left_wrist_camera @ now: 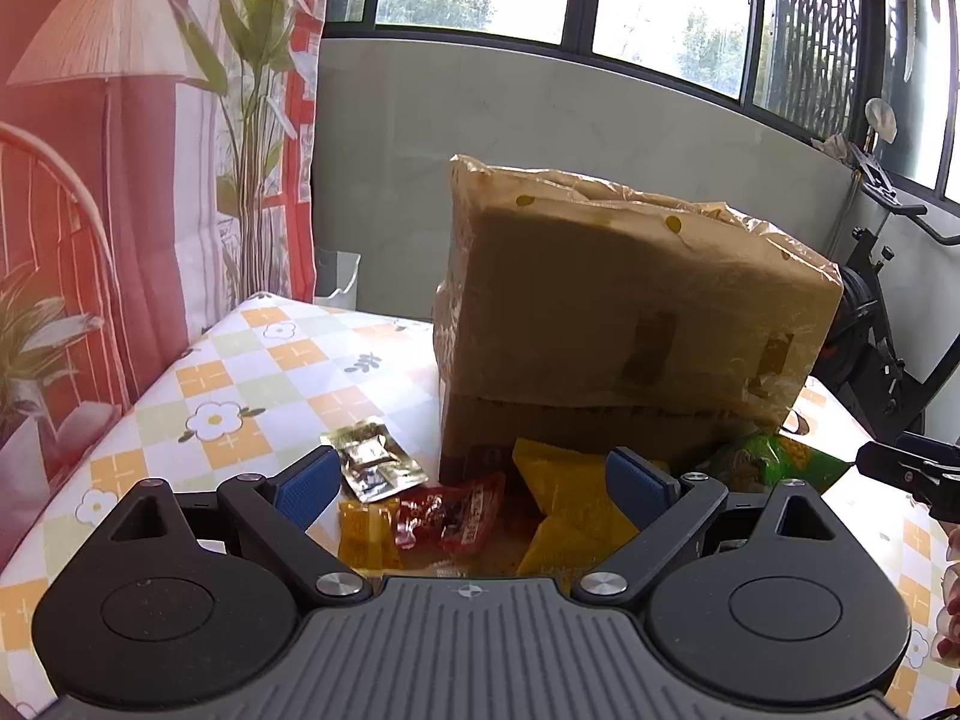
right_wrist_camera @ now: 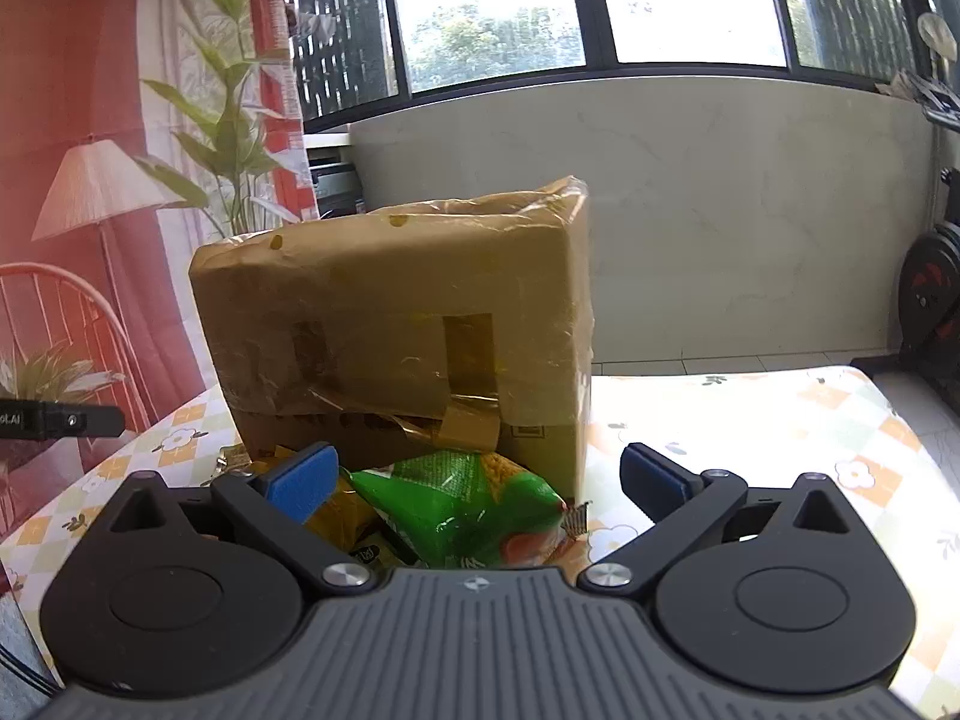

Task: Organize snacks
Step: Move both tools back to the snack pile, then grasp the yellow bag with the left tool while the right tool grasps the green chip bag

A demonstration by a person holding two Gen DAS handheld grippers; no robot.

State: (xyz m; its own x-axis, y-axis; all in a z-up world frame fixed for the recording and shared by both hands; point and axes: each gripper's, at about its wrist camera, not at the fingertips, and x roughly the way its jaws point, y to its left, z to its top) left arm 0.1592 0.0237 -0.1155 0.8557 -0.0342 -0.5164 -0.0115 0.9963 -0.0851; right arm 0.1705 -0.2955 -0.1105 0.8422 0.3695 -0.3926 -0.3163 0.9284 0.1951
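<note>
A tape-wrapped cardboard box stands on the checkered tablecloth. In front of it lie a gold sachet, a red packet, a small yellow packet, a larger yellow bag and a green bag. My left gripper is open and empty, just above the red and yellow packets. In the right wrist view the box stands behind the green bag and a yellow bag. My right gripper is open and empty over the green bag.
A printed curtain hangs at the left. A grey wall and windows lie beyond the table. An exercise bike stands at the right. The other gripper's tip shows at the right edge of the left wrist view.
</note>
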